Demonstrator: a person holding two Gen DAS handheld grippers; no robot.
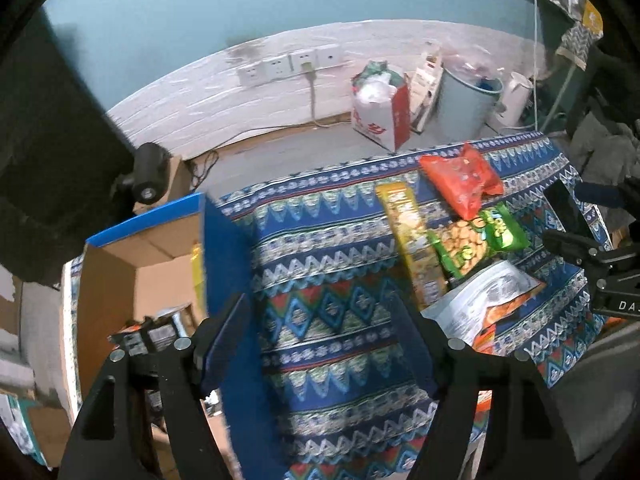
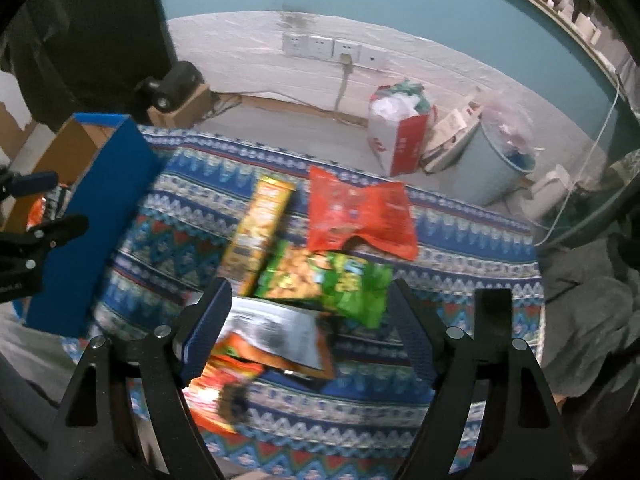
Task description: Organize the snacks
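Snacks lie on the patterned cloth: a red bag (image 1: 460,184) (image 2: 356,212), a long yellow pack (image 1: 412,248) (image 2: 260,228), a green cracker bag (image 1: 476,240) (image 2: 328,276) and a silver-orange bag (image 1: 480,304) (image 2: 272,340). A blue cardboard box (image 1: 160,248) (image 2: 100,216) stands at the left with snack packs inside. My left gripper (image 1: 320,328) is open and empty over the cloth beside the box. My right gripper (image 2: 304,320) is open, its jaws on either side of the silver-orange bag and the green bag's lower edge.
The table (image 1: 328,380) drops off at its far edge to a grey floor. A red-white bag (image 1: 384,108), a blue bin (image 1: 468,100) and a white kettle (image 1: 514,98) stand there by the wall. A black camera (image 1: 150,176) sits behind the box.
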